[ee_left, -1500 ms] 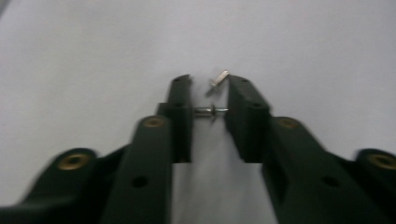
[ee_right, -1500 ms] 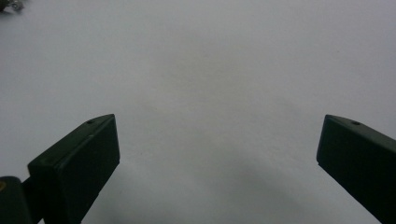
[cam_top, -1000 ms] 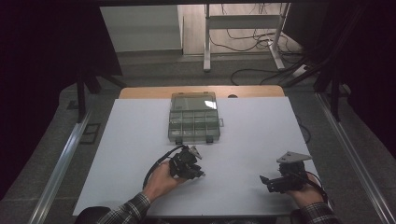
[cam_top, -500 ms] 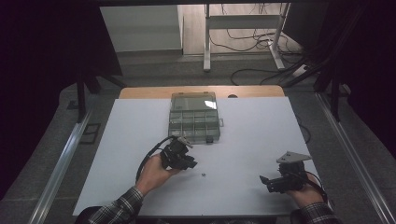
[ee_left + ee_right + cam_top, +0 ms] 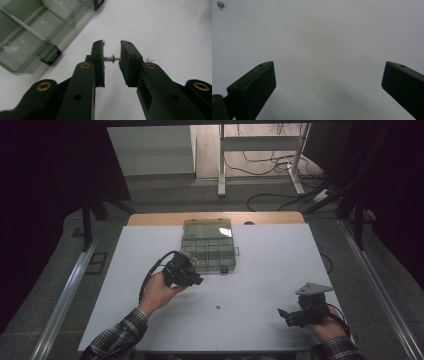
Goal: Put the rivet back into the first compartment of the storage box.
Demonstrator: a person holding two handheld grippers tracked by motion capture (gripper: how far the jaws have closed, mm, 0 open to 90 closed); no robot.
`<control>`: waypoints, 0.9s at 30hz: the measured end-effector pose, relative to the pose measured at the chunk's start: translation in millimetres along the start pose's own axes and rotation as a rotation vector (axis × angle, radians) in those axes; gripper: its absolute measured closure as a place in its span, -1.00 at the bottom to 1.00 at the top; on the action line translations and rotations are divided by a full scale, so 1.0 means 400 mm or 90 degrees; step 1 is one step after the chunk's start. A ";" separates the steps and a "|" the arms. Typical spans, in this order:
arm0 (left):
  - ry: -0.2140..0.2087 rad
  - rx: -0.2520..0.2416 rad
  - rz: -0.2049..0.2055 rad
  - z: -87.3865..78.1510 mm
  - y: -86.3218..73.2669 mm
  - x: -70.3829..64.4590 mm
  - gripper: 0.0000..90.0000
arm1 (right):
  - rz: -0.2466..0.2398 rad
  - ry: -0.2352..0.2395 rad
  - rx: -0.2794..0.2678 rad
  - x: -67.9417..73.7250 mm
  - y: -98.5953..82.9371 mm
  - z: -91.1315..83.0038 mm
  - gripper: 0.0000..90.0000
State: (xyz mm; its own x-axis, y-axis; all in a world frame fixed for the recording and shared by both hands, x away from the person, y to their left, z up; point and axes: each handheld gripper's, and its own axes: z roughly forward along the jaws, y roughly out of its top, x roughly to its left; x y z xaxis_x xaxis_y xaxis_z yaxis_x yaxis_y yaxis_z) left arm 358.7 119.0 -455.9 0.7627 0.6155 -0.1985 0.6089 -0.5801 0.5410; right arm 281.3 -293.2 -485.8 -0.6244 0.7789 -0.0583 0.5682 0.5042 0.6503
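Left claw [image 5: 111,51] pinches small screw [image 5: 111,59], visible in left gripper view; right claw [image 5: 329,82] agape.

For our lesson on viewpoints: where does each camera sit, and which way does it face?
High view: above the table, looking forward and down; forearms, both hands show.
Left gripper view: on the left hand-held gripper, facing its screw and the organizer box.
Right gripper view: on the right hand-held gripper, facing bare table.
Shared: the box.

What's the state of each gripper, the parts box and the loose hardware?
left gripper: shut on small screw, raised beside the box
right gripper: open, holds nothing
compartment box: lid open
loose piece: lying free on white table
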 end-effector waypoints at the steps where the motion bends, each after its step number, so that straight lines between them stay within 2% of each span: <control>1: 0.002 -0.003 -0.003 -0.004 0.003 0.005 0.65 | 0.000 0.000 0.001 0.000 0.000 0.000 -1.00; 17: 0.038 -0.016 -0.036 -0.044 0.058 0.092 0.65 | 0.000 0.001 0.004 0.000 0.000 0.001 -1.00; 27: 0.056 -0.022 -0.056 -0.054 0.087 0.137 0.65 | 0.000 0.002 0.004 0.000 0.000 0.002 -1.00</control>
State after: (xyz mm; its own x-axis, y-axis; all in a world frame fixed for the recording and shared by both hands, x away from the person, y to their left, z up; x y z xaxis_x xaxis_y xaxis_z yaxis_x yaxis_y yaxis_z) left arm 417.1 144.1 -430.3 0.6833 0.7089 -0.1746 0.6640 -0.5039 0.5525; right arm 281.7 -292.8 -486.4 -0.6267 0.7772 -0.0562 0.5710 0.5072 0.6455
